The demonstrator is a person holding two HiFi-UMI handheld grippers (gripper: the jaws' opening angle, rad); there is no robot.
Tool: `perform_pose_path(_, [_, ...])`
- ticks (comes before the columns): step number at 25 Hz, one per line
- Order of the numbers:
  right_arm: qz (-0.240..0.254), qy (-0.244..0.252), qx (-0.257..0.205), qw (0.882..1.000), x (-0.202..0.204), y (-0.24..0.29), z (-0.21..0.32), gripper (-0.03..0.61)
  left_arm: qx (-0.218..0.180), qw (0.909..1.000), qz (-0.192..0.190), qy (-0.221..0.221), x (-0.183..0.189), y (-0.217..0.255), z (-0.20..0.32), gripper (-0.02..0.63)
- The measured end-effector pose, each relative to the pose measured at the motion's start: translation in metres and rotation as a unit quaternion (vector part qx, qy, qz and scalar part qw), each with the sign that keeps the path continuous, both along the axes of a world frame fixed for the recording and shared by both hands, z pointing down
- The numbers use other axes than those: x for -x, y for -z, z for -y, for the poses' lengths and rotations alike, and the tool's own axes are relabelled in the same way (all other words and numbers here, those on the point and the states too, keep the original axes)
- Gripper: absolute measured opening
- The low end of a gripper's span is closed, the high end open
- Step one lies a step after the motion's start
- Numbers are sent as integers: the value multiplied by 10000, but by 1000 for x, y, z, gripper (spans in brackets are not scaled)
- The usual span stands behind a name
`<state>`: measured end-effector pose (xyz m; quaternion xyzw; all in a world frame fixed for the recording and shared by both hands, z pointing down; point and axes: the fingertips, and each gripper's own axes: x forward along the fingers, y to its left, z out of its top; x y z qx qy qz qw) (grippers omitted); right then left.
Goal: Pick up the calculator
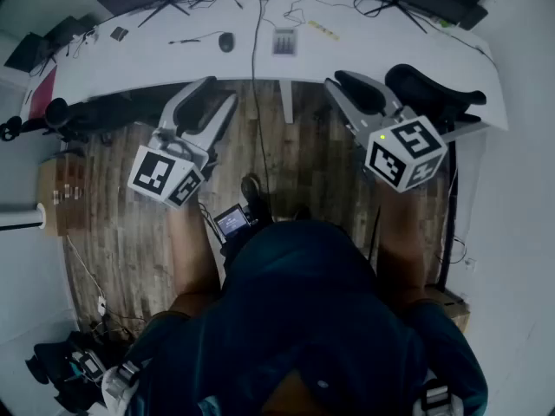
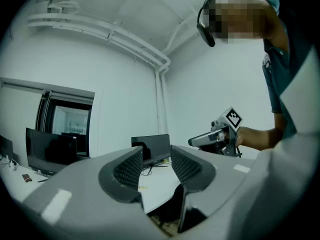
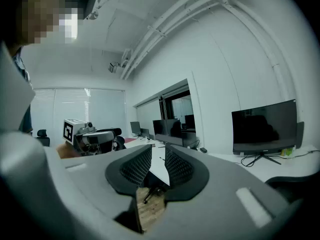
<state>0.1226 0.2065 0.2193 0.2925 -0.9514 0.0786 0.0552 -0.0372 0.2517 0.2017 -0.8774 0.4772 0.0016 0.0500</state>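
While both hang over wood floor (image 1: 130, 241) short of desk edge: left gripper (image 1: 217, 94) jaws apart, nothing between; right gripper (image 1: 373, 89) jaws apart, empty. Calculator (image 1: 284, 42) flat on white desk (image 1: 173, 55), well ahead, between both grippers.

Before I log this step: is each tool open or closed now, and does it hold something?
Left tool: open, holding nothing.
Right tool: open, holding nothing.
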Motion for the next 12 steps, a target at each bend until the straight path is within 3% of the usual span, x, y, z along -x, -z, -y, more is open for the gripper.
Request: perform_pose_path(12, [19,-48,28,10000,-19,-6,-1,91,25,10000,61,-55,-21,-1,-1,172])
